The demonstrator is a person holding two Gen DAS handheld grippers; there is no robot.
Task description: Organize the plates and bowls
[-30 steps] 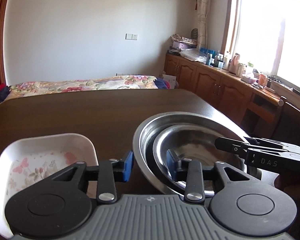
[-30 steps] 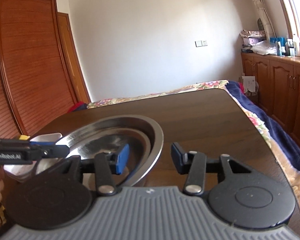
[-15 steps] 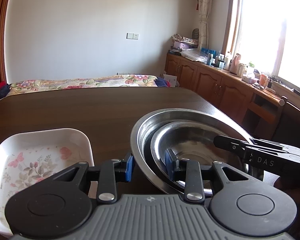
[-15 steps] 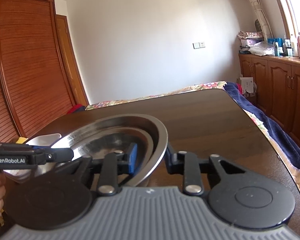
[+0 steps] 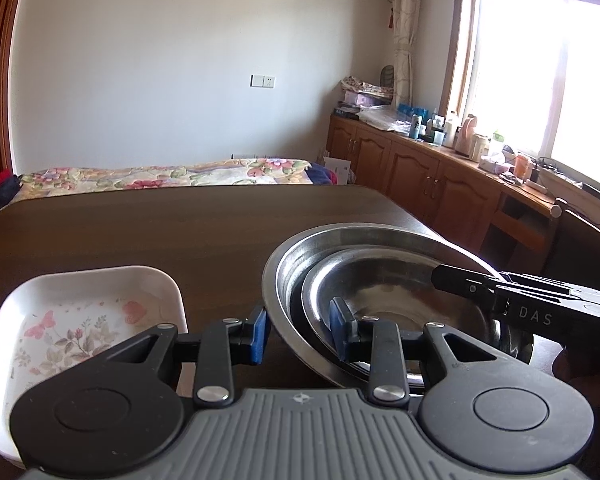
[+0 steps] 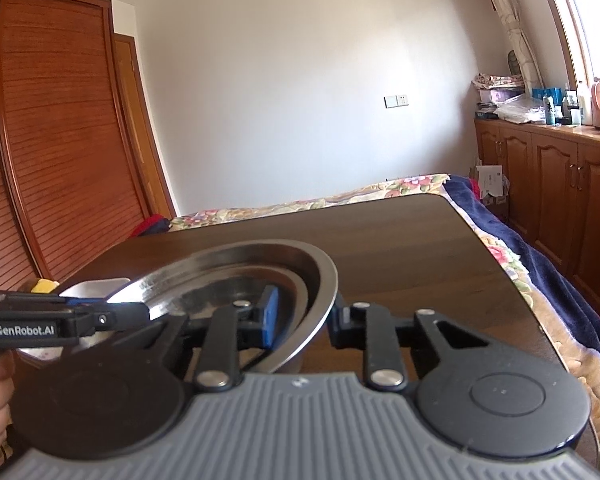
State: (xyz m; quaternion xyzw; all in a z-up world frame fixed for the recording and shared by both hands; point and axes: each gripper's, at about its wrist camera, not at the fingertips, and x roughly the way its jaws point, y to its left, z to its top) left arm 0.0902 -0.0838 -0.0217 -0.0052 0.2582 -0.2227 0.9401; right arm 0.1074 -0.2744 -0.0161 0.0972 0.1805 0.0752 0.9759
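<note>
Claws (image 5: pixel 298 334) (image 6: pixel 302 316) both clamp large steel bowl's (image 5: pixel 284 280) rim; smaller bowl (image 5: pixel 400 300) nested inside.

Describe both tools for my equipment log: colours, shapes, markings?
Both match: black linkage arms with round discs and silver rivets on a ribbed grey base, and blue pads on the fingers. The left tool reads "GenRobot.AI" on its side, the right tool "DAS". No cables or sleeves show.
</note>
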